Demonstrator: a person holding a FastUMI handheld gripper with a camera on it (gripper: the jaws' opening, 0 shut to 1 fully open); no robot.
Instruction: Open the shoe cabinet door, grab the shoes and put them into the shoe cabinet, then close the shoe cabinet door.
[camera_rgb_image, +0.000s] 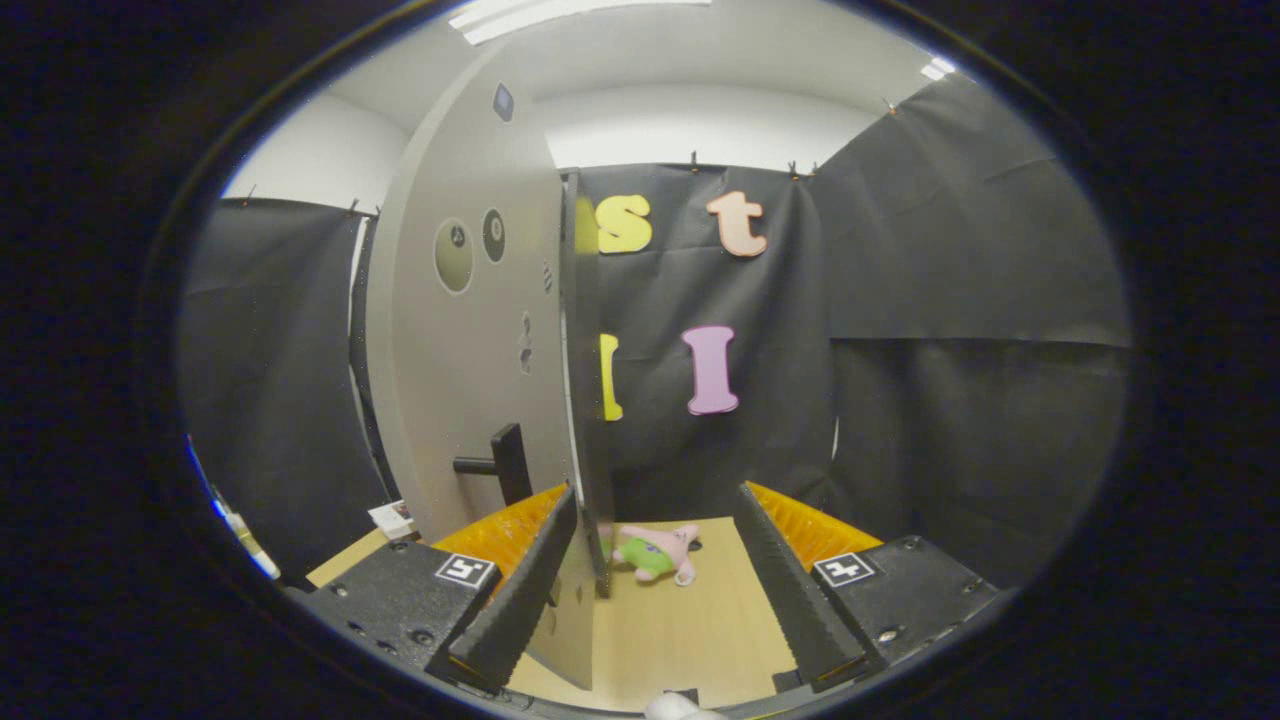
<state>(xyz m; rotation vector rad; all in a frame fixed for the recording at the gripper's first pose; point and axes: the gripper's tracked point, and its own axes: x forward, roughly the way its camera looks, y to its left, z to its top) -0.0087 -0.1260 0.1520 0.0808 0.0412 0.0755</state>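
Just ahead of the hand-held gripper (655, 590), in the gripper view, the shoe cabinet door (470, 330) stands swung open, a tall pale grey panel seen nearly edge-on. Its free edge runs down between the two fingers, closer to the left finger (515, 600) than to the right one (795, 590), and the bottom corner of the panel reaches down beside the left finger. Whether that finger touches the panel cannot be told. The fingers are spread wide apart and press on nothing.

On the door's face a dark handle (500, 462) sticks out just above the left finger. Higher up the panel carries two round marks and a few small dark spots.

The light wooden worktop (690, 630) lies between and beyond the fingers. On it, just past the door's lower edge, rests a small pink and green plush toy (655, 552), lying flat. To the left of the door, near the worktop's edge, sits a small white card (392, 518), too small to make out.

Black cloth (960, 330) closes in the booth behind and to both sides.
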